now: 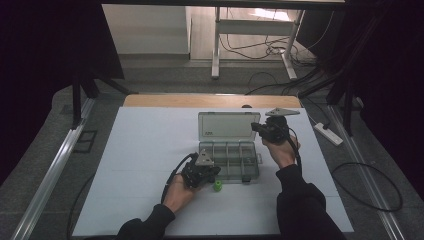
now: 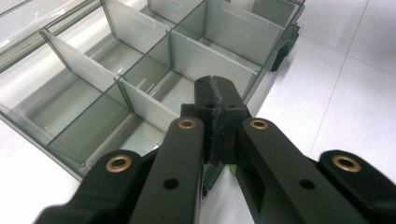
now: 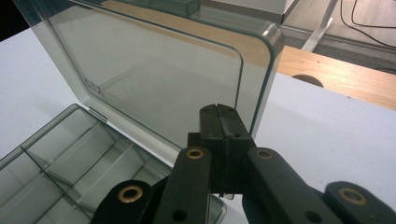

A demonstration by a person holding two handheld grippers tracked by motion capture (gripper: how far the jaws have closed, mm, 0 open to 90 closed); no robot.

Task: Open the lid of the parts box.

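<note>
Fingers of both grippers are pressed together: the left gripper sits at the organizer box's front-left corner, the right gripper pinches the raised lid's right edge. With the lid open and compartments bare, filling seems left; a green piece waits just before the box, and white tabletop lies free around it

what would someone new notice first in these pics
A clear compartment box sits mid-table on the white mat, its lid standing open at the far side. The shut left gripper is at its near left corner, the shut right gripper at the lid's right edge. A small green piece lies just in front.
</note>
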